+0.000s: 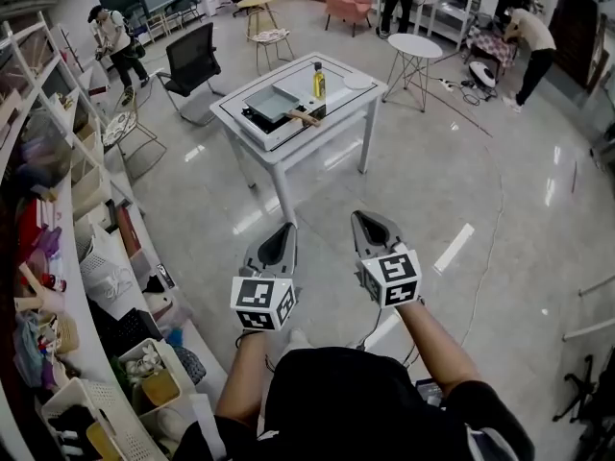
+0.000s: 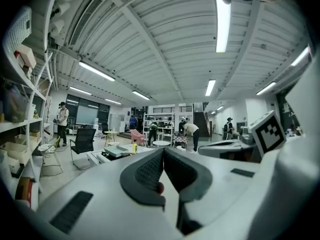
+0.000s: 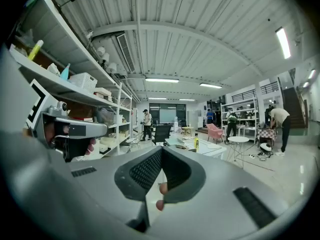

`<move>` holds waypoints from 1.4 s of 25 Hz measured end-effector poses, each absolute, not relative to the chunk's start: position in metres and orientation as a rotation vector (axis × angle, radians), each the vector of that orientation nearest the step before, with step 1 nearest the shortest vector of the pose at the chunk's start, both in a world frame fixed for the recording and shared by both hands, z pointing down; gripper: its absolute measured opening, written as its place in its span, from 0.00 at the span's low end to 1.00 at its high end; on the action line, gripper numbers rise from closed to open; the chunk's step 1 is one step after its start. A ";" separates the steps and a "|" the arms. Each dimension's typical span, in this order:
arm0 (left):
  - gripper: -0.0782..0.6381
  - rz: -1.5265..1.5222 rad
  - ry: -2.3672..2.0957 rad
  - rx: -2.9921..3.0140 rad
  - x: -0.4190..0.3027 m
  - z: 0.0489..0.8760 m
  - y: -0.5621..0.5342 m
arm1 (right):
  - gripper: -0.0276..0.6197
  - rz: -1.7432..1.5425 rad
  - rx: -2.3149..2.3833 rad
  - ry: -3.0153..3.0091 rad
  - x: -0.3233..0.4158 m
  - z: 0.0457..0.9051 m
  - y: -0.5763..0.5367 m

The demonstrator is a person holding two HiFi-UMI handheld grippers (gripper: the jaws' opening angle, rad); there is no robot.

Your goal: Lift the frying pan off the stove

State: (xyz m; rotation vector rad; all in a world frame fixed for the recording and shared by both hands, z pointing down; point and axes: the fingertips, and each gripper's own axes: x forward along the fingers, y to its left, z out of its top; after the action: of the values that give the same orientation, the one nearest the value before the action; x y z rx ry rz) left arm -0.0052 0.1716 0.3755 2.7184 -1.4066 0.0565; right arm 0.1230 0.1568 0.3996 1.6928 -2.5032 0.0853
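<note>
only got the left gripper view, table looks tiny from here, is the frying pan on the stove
observer: yes, the frying pan sits on the stove on the white table, well ahead of you.
operator: where's its handle pointing
observer: the wooden handle sticks out to your right, just in front of the yellow bottle.
operator: right claw open?
observer: no, the right claw is shut with nothing in it.

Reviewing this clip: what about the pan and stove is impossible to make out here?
- Frying pan: head view, too far and small to see whether anything is in it.
- Stove: head view, largely covered by the pan; controls too small to read.
- Bottle: label too small in every view.
- Both gripper views: the table is tiny in the distance; pan indistinct.
</note>
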 end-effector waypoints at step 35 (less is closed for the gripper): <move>0.12 0.088 -1.467 2.644 0.028 0.401 0.094 | 0.05 0.132 1.614 -2.484 0.164 0.432 0.079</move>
State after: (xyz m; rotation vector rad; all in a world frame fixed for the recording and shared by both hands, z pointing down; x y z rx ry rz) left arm 0.0276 0.0937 0.4006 2.6436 -1.4674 0.0879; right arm 0.1638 0.0790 0.4322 1.6140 -2.4840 0.1319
